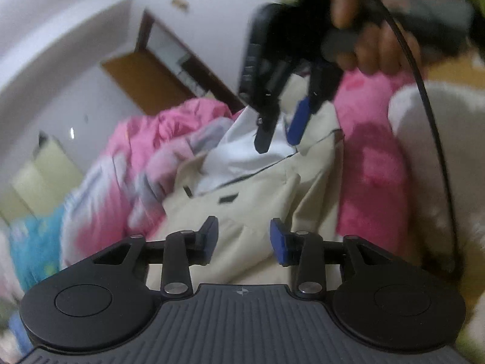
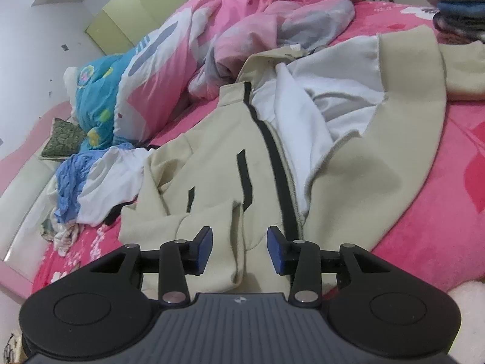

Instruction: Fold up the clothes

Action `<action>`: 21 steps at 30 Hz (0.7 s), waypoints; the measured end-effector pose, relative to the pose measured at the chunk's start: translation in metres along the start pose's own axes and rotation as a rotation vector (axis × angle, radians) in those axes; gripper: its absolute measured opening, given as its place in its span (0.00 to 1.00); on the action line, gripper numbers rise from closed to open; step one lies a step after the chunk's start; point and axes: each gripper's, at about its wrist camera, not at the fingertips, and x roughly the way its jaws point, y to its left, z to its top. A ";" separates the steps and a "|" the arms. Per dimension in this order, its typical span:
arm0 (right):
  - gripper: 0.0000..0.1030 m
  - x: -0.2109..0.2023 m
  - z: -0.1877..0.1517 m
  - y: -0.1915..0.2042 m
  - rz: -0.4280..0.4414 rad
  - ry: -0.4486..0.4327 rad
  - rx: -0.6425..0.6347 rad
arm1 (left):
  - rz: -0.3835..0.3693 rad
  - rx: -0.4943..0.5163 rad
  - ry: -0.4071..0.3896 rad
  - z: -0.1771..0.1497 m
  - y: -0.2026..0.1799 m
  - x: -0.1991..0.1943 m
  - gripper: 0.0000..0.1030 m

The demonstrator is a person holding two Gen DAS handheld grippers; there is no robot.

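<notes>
Beige zip jacket (image 2: pixel 348 170) is lying unzipped on the pink bed (image 2: pixel 454 163), soft, floppy, light, best pinched at hem or sleeve cuff, while left gripper (image 1: pixel 244 238) and right gripper (image 2: pixel 239 248) are hovering released, grasping nothing.

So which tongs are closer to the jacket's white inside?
Right. The right tongs hang just above the jacket's white lining; the left tongs sit farther back, over the beige front.
</notes>
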 end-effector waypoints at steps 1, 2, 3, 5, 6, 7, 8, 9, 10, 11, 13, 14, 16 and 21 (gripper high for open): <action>0.43 0.001 0.000 0.000 0.015 0.001 0.004 | 0.004 -0.027 0.016 -0.003 0.005 -0.003 0.40; 0.44 0.001 0.000 0.001 0.028 -0.001 0.009 | 0.012 -0.056 0.038 -0.006 0.012 -0.003 0.40; 0.44 0.001 0.000 0.001 0.042 -0.002 0.012 | 0.021 -0.085 0.062 -0.009 0.018 -0.002 0.40; 0.48 0.005 0.004 0.001 0.077 0.001 0.027 | 0.020 -0.184 0.103 -0.017 0.036 -0.002 0.40; 0.50 0.008 0.006 0.001 0.089 0.003 0.035 | 0.016 -0.239 0.120 -0.020 0.044 -0.004 0.40; 0.59 0.012 0.010 0.001 0.100 0.007 0.037 | 0.006 -0.306 0.129 -0.022 0.053 -0.005 0.41; 0.69 0.018 0.014 0.000 0.108 0.011 0.042 | -0.006 -0.376 0.136 -0.025 0.063 -0.006 0.41; 0.72 0.025 0.018 0.000 0.116 0.016 0.047 | -0.018 -0.445 0.143 -0.028 0.072 -0.007 0.41; 0.73 0.034 0.023 -0.002 0.123 0.028 0.052 | -0.030 -0.511 0.147 -0.031 0.080 -0.006 0.42; 0.73 0.043 0.028 -0.002 0.129 0.050 0.051 | -0.041 -0.571 0.149 -0.034 0.086 -0.007 0.43; 0.73 0.063 0.038 -0.002 0.141 0.095 0.048 | -0.052 -0.668 0.144 -0.039 0.091 -0.013 0.44; 0.73 0.075 0.042 0.000 0.140 0.131 0.025 | -0.061 -0.709 0.140 -0.042 0.094 -0.015 0.44; 0.72 0.094 0.047 0.004 0.106 0.181 -0.016 | -0.069 -0.761 0.129 -0.046 0.096 -0.018 0.45; 0.38 0.106 0.045 0.016 0.136 0.242 -0.059 | -0.094 -0.857 0.121 -0.057 0.099 -0.020 0.46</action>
